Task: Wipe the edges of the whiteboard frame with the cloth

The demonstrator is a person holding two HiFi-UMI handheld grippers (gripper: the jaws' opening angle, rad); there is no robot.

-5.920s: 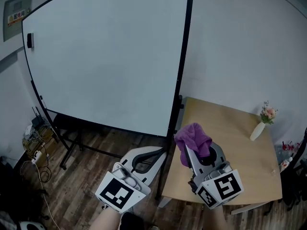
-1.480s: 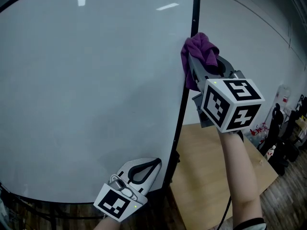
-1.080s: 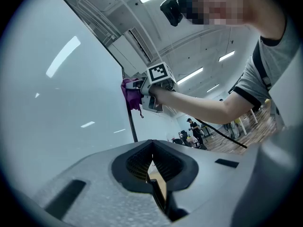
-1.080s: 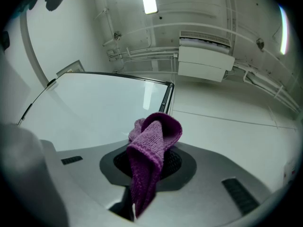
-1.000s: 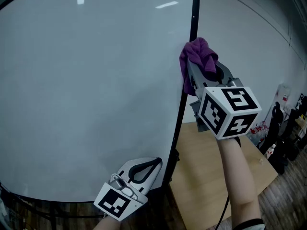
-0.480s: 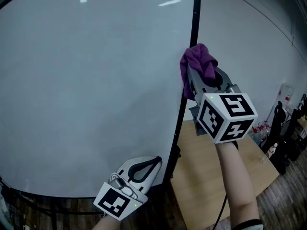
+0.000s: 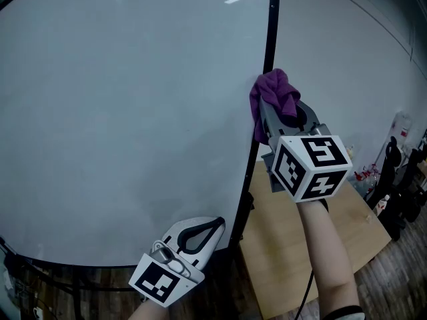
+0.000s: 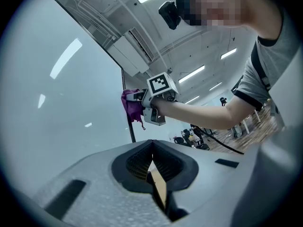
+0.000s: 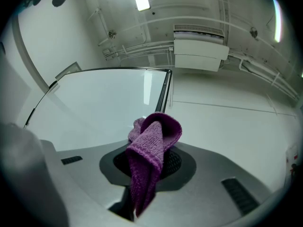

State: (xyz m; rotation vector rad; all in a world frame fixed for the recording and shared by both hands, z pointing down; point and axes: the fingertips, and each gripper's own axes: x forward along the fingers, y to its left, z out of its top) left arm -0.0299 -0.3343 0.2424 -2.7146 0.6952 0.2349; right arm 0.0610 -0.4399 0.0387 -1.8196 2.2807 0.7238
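A large whiteboard (image 7: 127, 119) fills the head view, bounded on the right by its black vertical frame edge (image 7: 265, 65). My right gripper (image 7: 270, 109) is shut on a purple cloth (image 7: 272, 97), which presses against that right edge about halfway up. In the right gripper view the purple cloth (image 9: 151, 150) bunches out of the shut jaws, with the frame edge (image 9: 163, 96) just beyond. My left gripper (image 7: 203, 231) hangs low by the board's bottom right, jaws shut and empty. The left gripper view shows the cloth (image 8: 131, 109) against the frame.
A wooden table (image 7: 300, 245) stands right of the board, below my right arm. A white wall (image 7: 347, 79) runs behind it. Dark bags and clutter (image 7: 400, 192) sit on the floor at the far right. The board's stand legs (image 7: 40, 285) show at the lower left.
My right gripper has slid the purple cloth down the right frame edge, from near the top corner to about mid-height. The left gripper has stayed put.
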